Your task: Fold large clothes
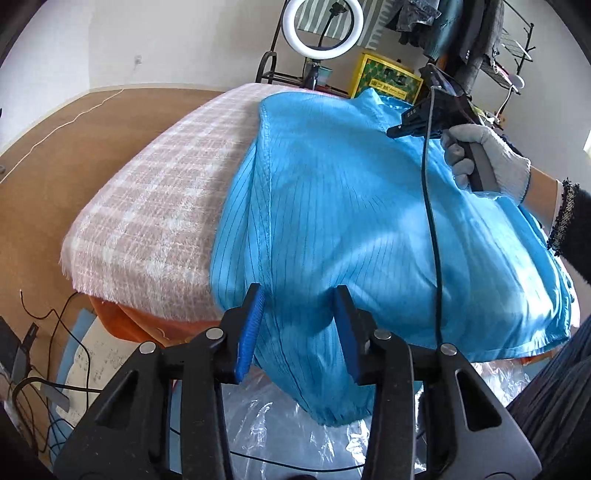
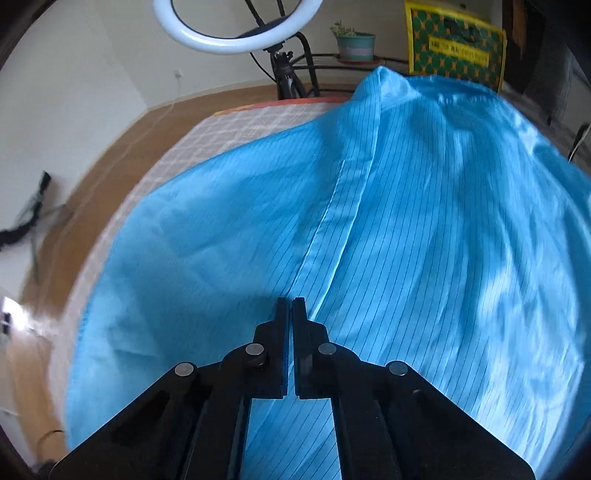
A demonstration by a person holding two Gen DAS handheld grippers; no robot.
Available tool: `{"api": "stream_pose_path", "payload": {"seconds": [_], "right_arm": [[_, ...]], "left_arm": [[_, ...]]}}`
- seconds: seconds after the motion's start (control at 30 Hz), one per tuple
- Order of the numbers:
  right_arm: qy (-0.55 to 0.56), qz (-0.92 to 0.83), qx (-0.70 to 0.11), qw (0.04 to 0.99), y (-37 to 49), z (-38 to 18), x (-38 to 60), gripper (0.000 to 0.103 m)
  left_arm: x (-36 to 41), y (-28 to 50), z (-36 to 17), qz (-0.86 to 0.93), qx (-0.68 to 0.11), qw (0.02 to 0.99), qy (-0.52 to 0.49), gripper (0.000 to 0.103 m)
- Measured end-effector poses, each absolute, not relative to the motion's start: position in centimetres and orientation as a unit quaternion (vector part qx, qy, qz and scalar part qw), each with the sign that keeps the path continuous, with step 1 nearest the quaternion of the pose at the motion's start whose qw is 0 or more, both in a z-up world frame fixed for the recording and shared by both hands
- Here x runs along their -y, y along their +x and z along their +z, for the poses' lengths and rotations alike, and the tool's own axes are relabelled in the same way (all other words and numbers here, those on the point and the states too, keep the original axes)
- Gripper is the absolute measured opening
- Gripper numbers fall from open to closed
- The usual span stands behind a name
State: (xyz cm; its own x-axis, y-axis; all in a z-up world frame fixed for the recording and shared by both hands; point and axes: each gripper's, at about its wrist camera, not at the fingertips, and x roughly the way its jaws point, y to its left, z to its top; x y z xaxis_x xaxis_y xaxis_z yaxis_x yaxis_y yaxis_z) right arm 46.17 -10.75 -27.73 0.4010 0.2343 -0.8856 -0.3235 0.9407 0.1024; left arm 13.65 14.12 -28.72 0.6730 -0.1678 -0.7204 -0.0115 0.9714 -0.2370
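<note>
Behind blue garment (image 1: 332, 206): ring light (image 1: 322, 28), yellow box (image 1: 384, 79), plaid blanket (image 1: 155, 206).

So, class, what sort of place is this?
Probably a room in a home, set up for filming: a ring light on a stand, a clothes rack hung with garments, and a potted plant by the wall.

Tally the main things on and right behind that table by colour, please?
Blue: 1, the striped garment
Pink-and-white: 1, the checked blanket
Yellow-and-green: 1, the box
White: 1, the ring light
Total: 4
</note>
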Motion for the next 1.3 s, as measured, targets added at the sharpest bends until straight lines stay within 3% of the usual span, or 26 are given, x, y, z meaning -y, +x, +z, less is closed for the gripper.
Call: {"api": "stream_pose_path", "payload": {"seconds": [0.17, 0.23, 0.33, 0.4, 0.47, 0.5, 0.73, 1.1, 1.3], "right_arm": [[-0.034, 0.175, -0.509, 0.842, 45.2, -25.7, 11.0, 0.002], [-0.021, 0.192, -0.499, 0.845, 44.3, -24.1, 11.5, 0.004], [-0.003, 0.218, -0.480, 0.850, 41.9, -20.8, 12.0, 0.008], [0.005, 0.237, -0.466, 0.852, 39.8, -18.3, 12.0, 0.021], [0.014, 0.258, -0.451, 0.854, 37.5, -15.8, 11.8, 0.046], [0.019, 0.267, -0.446, 0.854, 36.9, -15.1, 11.8, 0.048], [0.013, 0.333, -0.488, 0.807, 29.3, -13.4, 10.0, 0.048], [-0.144, 0.330, -0.572, 0.737, 24.3, -23.6, 4.6, 0.047], [-0.162, 0.326, -0.587, 0.724, 24.6, -26.6, 2.4, 0.047]], "left_arm": [[-16.8, 12.4, -27.9, -0.040, -0.379, 0.910, -0.162, 0.040], [-19.0, 11.3, -27.9, -0.048, -0.373, 0.904, -0.204, 0.051], [-21.7, 10.1, -28.4, -0.069, -0.366, 0.893, -0.254, 0.056], [-23.4, 9.6, -29.3, -0.087, -0.368, 0.876, -0.298, 0.059], [-24.9, 9.4, -30.3, -0.097, -0.360, 0.863, -0.342, 0.064], [-25.3, 9.5, -30.7, -0.100, -0.357, 0.858, -0.355, 0.067], [-25.4, 11.0, -34.4, -0.152, -0.334, 0.815, -0.448, 0.070], [-23.4, 12.3, -36.8, -0.172, -0.320, 0.808, -0.464, 0.070], [-22.6, 12.3, -37.2, -0.173, -0.324, 0.816, -0.447, 0.070]]}}
